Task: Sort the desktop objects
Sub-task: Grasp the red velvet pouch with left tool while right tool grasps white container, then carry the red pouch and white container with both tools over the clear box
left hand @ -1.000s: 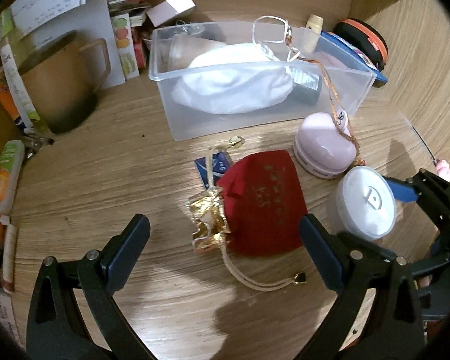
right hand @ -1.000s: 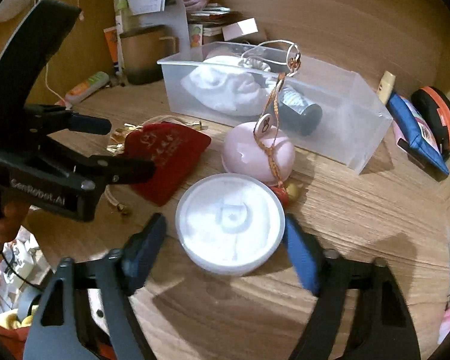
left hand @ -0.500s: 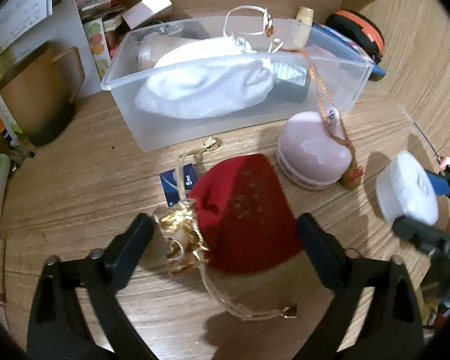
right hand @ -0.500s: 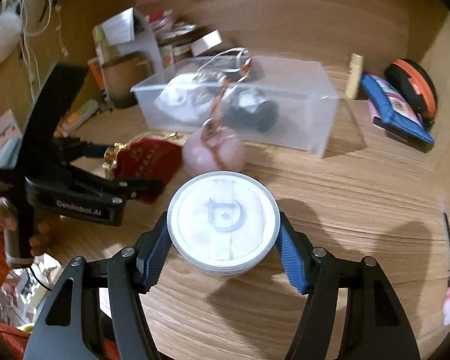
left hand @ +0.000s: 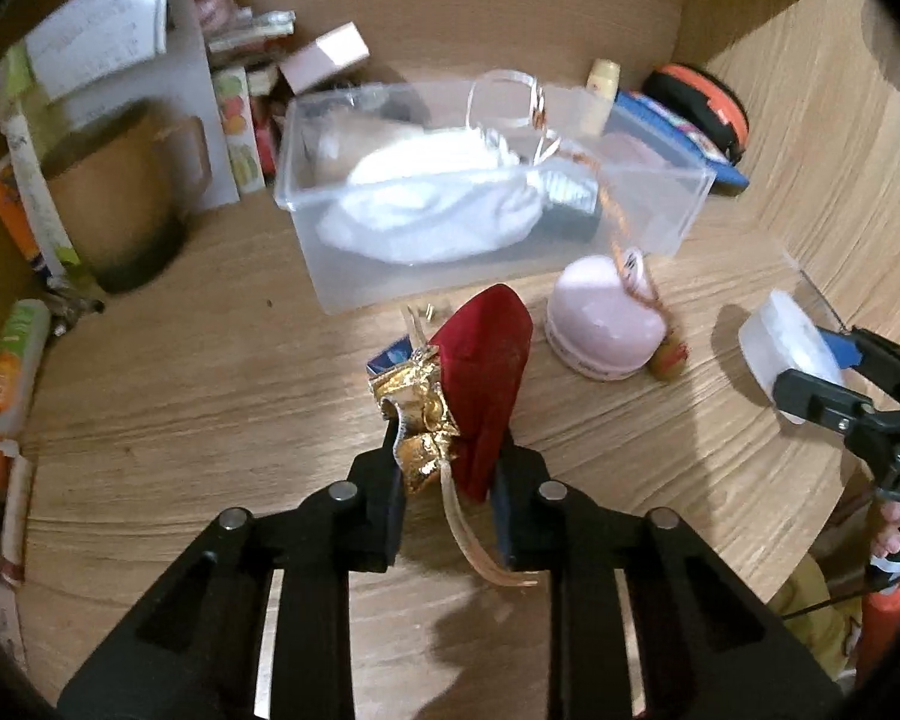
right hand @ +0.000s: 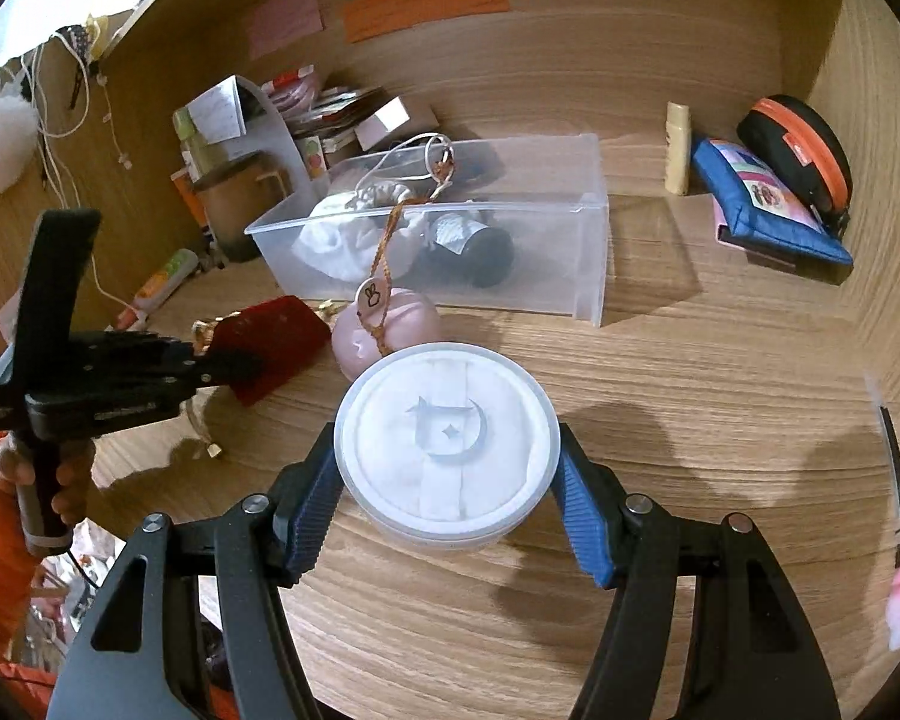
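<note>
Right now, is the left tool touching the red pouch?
Touching. The left wrist view shows the left tool just closed on the red pouch, both pads pinching its gathered gold neck.

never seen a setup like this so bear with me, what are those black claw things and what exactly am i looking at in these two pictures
No robot here: a person holds a hand-held two-finger gripper in each hand, and each picture comes from a fisheye camera on one gripper, looking along its fingers.

The left gripper has just been closing and now pinches a red drawstring pouch with a gold-trimmed neck. The right gripper clamps a round white tub by its sides.

On the wooden desk stands a clear plastic bin holding a white cloth bundle and a dark bottle. In front of it sits a pink round case; a blue pouch and a black and orange case lie to the right.
</note>
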Available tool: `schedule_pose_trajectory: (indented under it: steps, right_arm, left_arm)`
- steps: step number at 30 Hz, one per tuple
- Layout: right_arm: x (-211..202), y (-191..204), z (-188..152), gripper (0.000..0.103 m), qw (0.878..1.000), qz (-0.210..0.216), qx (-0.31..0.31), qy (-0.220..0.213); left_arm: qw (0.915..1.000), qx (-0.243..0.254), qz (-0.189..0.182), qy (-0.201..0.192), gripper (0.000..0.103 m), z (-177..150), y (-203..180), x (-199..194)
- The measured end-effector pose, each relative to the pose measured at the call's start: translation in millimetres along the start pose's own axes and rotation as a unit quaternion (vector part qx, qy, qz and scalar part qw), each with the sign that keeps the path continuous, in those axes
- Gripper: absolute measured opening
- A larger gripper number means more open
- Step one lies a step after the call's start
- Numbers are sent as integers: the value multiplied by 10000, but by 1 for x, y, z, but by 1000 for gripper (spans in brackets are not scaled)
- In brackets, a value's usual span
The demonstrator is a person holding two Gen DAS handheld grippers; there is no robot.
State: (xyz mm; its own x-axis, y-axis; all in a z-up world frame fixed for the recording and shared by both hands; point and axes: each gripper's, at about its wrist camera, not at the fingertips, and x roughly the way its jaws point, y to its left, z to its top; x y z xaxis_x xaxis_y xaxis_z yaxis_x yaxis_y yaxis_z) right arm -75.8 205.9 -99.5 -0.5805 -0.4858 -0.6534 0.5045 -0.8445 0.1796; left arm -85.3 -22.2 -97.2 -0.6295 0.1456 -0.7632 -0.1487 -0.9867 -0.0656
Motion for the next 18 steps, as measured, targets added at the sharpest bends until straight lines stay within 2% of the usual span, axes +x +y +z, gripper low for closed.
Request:
schedule_pose_trajectory:
  steps: [7,18]
  right_arm:
    - [-9,-6,10,62,9999,-47,8,-128]
    - [-18,-5,42,62,9990,-171,-158,-373]
  left_arm:
    - [9992,-207,-103,-340,23,7,12,-29]
    - [9968,-262,-62,-757,23,19,23,-61]
